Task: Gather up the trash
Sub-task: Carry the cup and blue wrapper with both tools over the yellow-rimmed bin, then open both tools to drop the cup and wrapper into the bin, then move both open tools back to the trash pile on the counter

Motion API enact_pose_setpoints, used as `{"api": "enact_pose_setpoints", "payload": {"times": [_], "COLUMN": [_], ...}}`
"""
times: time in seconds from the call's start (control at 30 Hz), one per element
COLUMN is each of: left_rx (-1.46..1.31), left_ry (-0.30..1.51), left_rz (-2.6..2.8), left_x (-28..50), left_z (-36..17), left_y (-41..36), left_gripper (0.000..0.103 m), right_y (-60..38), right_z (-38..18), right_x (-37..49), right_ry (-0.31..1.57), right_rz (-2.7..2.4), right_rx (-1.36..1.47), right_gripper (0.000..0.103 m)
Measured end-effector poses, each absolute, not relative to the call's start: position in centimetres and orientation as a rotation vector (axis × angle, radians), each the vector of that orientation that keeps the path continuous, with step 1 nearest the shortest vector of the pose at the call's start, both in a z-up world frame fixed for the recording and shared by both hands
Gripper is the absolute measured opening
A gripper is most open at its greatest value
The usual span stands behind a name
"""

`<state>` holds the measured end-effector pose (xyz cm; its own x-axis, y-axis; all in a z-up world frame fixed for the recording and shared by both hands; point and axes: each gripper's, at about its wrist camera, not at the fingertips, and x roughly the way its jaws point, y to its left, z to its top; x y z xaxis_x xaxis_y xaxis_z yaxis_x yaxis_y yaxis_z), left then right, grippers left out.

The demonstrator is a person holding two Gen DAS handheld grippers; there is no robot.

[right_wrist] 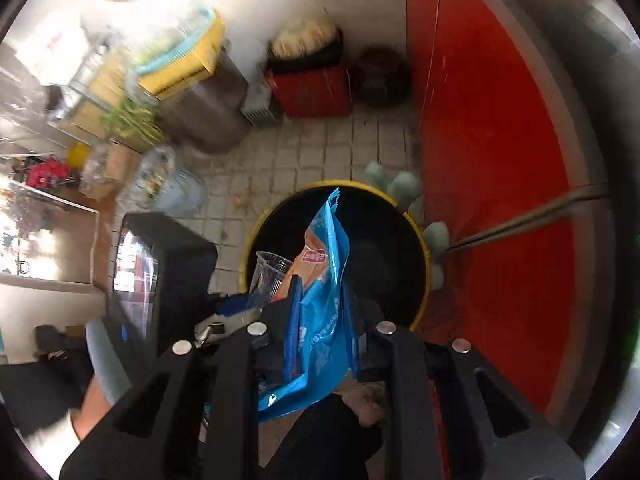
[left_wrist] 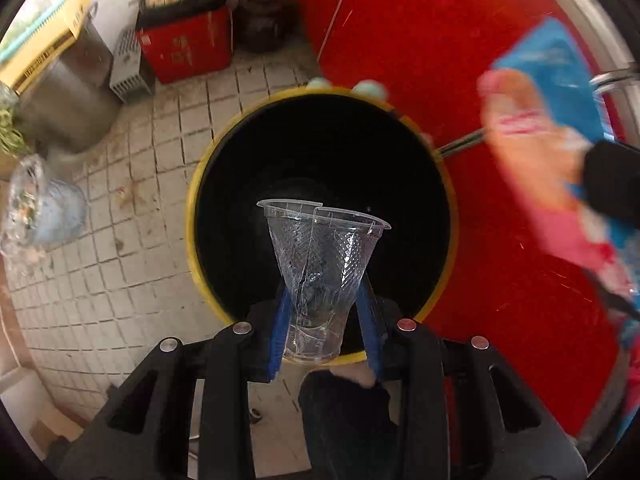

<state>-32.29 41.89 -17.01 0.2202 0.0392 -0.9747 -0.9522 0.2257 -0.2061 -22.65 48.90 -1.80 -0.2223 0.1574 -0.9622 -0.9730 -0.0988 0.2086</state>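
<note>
Both claws point down over the bin (left_wrist: 320,208), a yellow-rimmed tub with a black liner standing on the tiled floor (left_wrist: 132,216) against a red cabinet (left_wrist: 460,40).

Left claw (left_wrist: 325,320): closed on a clear plastic cup (left_wrist: 324,256), squeezed near its base, split down one side, mouth over the bin opening.

Right claw (right_wrist: 322,308): closed on a blue and orange snack wrapper (right_wrist: 324,280), its top hanging over the bin.

Risks, as judged:
- The wrapper is light and floppy; let go near the rim, it could drift or drape over the edge onto the floor.
- The cracked cup may cling to a blue pad or bounce off the rim.
- The two claws sit close together, so they could knock each other on release.

Bin contents: interior reads dark; cannot tell what lies inside.
</note>
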Motion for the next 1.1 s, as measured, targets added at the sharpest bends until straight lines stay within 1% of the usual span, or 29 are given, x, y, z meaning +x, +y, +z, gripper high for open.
{"api": "enact_pose_setpoints", "payload": {"times": [0.1, 0.17, 0.33, 0.5, 0.63, 0.67, 0.7, 0.73, 0.8, 0.83, 0.9, 0.97, 1.03, 1.1], "left_rx": [-1.125, -1.158, -1.181, -1.182, -1.194, -1.193, -1.192, -1.189, -1.219, -1.211, -1.193, -1.198, -1.185, -1.116], "left_ry": [1.113, 1.107, 1.102, 1.117, 1.114, 1.118, 1.122, 1.125, 1.033, 1.003, 0.929, 0.888, 0.859, 0.847], "left_rz": [0.936, 0.946, 0.986, 0.993, 1.002, 1.003, 1.010, 1.027, 1.106, 1.157, 1.204, 1.192, 1.207, 1.224], "left_x": [-32.0, -31.9, -32.1, -31.5, -31.6, -31.6, -31.6, -31.8, -33.1, -33.6, -34.7, -35.5, -36.0, -35.6], "left_z": [-20.2, -21.6, -22.8, -24.1, -24.8, -24.6, -24.4, -23.9, -21.4, -19.9, -15.8, -12.4, -8.1, -3.6], "left_y": [42.3, 42.2, 41.6, 42.2, 42.5, 42.6, 42.6, 42.6, 42.3, 42.0, 41.2, 40.5, 39.7, 38.8], "left_gripper": [0.031, 0.031, 0.031, 0.031, 0.032, 0.033, 0.038, 0.045, 0.088, 0.092, 0.096, 0.096, 0.096, 0.096], "right_y": [49.4, 49.1, 49.7, 50.4, 50.6, 50.6, 50.9, 50.9, 50.6, 50.5, 50.1, 49.7, 48.6, 46.9], "right_z": [-6.3, -8.2, -13.3, -15.9, -16.0, -15.7, -15.5, -14.9, -12.8, -11.4, -7.4, -2.5, 4.4, 10.7], "right_x": [-23.2, -23.4, -22.9, -22.8, -22.5, -22.7, -23.0, -23.3, -23.6, -23.7, -24.2, -24.7, -24.6, -22.5], "right_ry": [1.222, 1.228, 1.249, 1.259, 1.257, 1.251, 1.237, 1.217, 1.188, 1.203, 1.185, 1.116, 1.009, 0.926], "right_rz": [1.426, 1.391, 1.331, 1.301, 1.302, 1.318, 1.326, 1.333, 1.352, 1.374, 1.420, 1.481, 1.538, 1.556], "right_rx": [-1.084, -1.114, -1.166, -1.177, -1.182, -1.175, -1.174, -1.168, -1.127, -1.091, -1.036, -0.994, -0.925, -0.819], "right_gripper": [0.020, 0.020, 0.020, 0.020, 0.020, 0.022, 0.043, 0.071, 0.092, 0.093, 0.096, 0.096, 0.096, 0.096]}}
